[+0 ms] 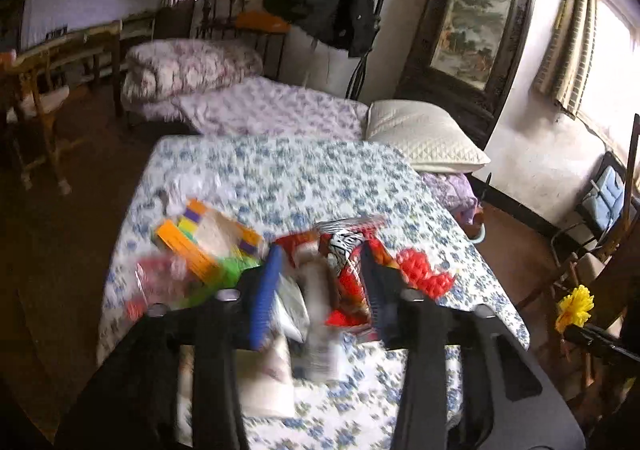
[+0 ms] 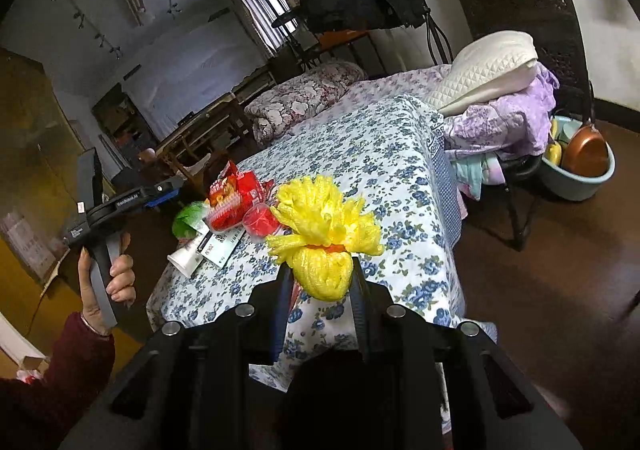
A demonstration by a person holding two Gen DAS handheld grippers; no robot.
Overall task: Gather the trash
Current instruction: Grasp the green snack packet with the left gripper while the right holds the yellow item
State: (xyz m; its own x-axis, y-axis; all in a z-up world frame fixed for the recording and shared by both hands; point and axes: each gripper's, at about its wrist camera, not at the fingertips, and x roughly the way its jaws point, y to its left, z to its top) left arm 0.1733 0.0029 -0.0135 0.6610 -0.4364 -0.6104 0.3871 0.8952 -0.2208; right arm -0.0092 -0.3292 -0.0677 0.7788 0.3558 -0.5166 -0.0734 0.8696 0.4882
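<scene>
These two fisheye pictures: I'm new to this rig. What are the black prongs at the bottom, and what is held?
The prongs are hand-held tongs, one per hand, each with a camera looking along its fingers. The left view shows the left tongs open above blurred litter: red snack wrappers and an orange box on the flowered tablecloth. The right view shows the right tongs shut on a yellow foam net; a hand grips the other tool's handle at left.

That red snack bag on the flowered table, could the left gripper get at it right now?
Probably yes. The left gripper has its fingers apart and empty, with the red snack bag right ahead between them. Other wrappers crowd close, so it might catch those too.
</scene>
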